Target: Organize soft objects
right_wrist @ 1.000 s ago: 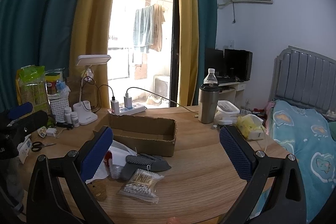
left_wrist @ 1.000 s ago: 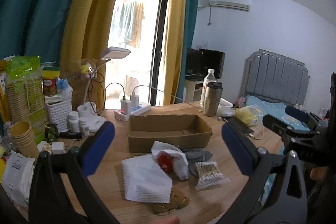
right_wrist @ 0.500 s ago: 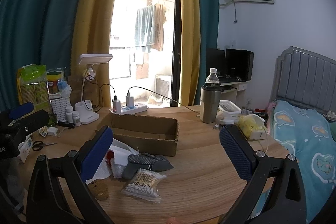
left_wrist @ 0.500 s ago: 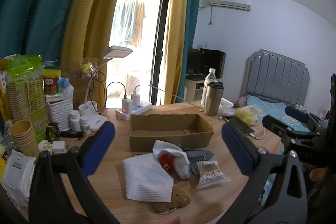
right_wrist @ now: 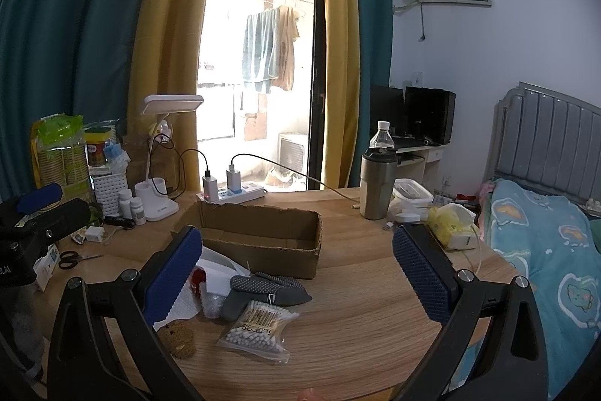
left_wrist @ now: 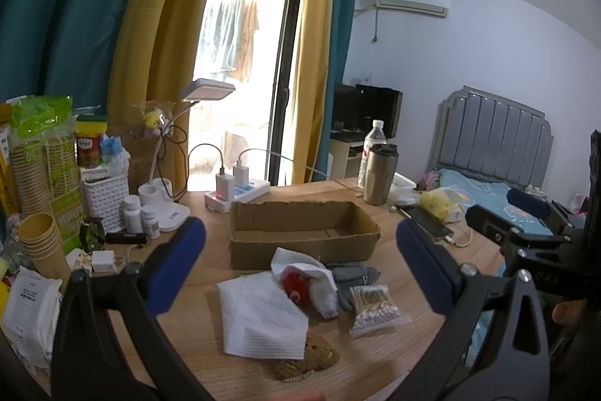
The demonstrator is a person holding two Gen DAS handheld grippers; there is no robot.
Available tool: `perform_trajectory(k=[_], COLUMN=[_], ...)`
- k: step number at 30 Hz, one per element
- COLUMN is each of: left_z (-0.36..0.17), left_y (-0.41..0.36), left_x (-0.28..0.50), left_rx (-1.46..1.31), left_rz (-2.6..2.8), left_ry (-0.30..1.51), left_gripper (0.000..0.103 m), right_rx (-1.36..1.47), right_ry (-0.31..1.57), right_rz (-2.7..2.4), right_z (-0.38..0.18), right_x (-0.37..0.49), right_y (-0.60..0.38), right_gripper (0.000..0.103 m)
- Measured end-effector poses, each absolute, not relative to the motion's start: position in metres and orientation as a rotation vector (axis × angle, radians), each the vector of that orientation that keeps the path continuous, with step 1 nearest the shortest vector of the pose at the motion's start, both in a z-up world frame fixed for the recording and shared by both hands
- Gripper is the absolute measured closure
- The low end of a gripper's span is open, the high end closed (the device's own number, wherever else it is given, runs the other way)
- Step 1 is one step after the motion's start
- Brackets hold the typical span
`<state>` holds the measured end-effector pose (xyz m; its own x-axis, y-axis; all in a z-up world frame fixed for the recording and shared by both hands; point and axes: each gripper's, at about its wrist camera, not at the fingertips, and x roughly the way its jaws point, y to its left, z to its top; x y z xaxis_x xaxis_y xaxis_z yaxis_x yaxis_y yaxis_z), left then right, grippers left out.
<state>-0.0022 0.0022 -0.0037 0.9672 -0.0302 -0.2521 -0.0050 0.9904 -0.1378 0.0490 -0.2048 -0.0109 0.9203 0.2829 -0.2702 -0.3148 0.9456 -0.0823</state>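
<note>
White embossed tissue [left_wrist: 259, 318], grey dotted gloves [right_wrist: 268, 290], perhaps.

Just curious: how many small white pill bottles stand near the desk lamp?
2: one white pill bottle and a shorter one beside it, left of the white lamp base. Clutter may hide more.

- The white tissue [left_wrist: 259, 318] lay flat before my open cardboard box [left_wrist: 300, 232].
- Grey gloves [right_wrist: 268, 288] and bagged cotton swabs [right_wrist: 259, 329] lay beside it; the brown sponge [right_wrist: 177, 339] sat nearest.
</note>
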Motion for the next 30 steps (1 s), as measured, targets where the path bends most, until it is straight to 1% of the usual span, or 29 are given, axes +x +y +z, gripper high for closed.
perform_trajectory(k=[20,30], left_z=[-0.01,-0.041], left_y=[0.004,0.017], left_x=[0.001,0.023], left_rx=[-0.14,-0.151], left_rz=[-0.007,0.03], left_ry=[0.282,0.379], left_gripper=[0.0,0.0], right_rx=[-0.124,-0.129], right_ry=[0.272,0.35], right_rz=[0.307,0.291], right_z=[-0.015,-0.038], right_x=[0.05,0.076], right_y=[-0.206,-0.205], right_gripper=[0.0,0.0])
